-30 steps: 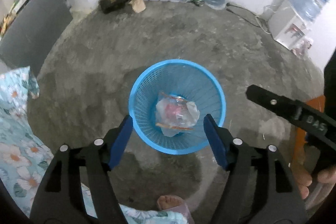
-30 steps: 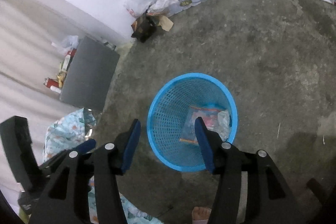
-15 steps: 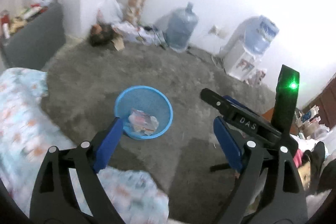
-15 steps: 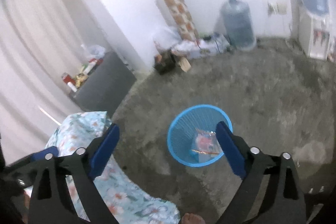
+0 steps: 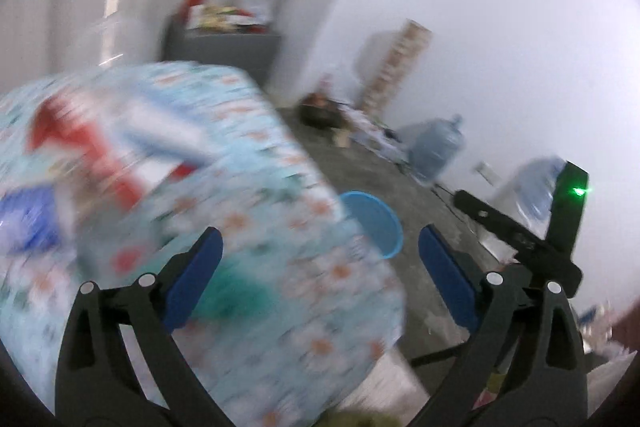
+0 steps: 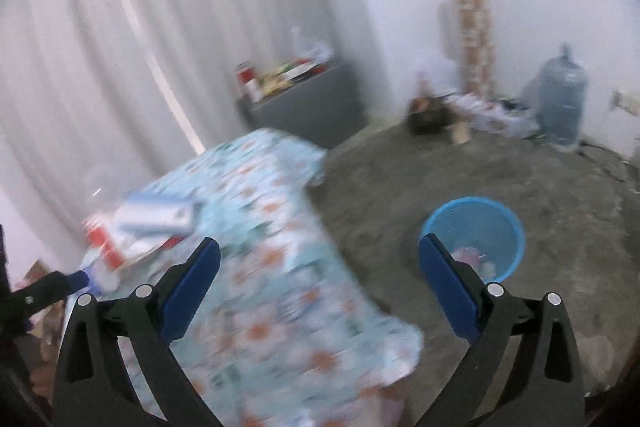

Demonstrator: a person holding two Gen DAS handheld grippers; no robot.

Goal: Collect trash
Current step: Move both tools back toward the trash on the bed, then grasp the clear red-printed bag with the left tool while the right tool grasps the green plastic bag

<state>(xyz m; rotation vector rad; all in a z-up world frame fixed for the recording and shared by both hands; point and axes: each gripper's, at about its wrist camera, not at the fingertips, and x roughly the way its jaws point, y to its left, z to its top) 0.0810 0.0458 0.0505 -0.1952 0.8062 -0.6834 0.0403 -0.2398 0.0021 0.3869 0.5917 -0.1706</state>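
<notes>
The blue mesh basket (image 6: 510,259) stands on the concrete floor with a crumpled clear wrapper (image 6: 468,255) inside; in the left wrist view only part of the basket (image 5: 376,223) shows behind the table. Blurred red, white and blue packets (image 5: 120,155) (image 6: 136,227) lie on the floral-clothed table (image 5: 260,187) (image 6: 272,227). My left gripper (image 5: 319,239) hangs over the table corner, its jaws opening with nothing between them. My right gripper (image 6: 319,245) sits above the table edge and floor, jaws likewise opening and empty. The other gripper (image 5: 520,239) shows at the right with a green light.
A grey cabinet (image 6: 308,107) with clutter on top stands by the white curtain. A water jug (image 6: 562,107), a tall patterned roll (image 6: 472,31) and a pile of bags (image 6: 436,111) line the far wall. Bare concrete floor (image 6: 440,179) lies between table and basket.
Both grippers rose and swung left, from right above the basket to over the floral table. Both pairs of jaws spread wider. The wrapper stays in the basket.
</notes>
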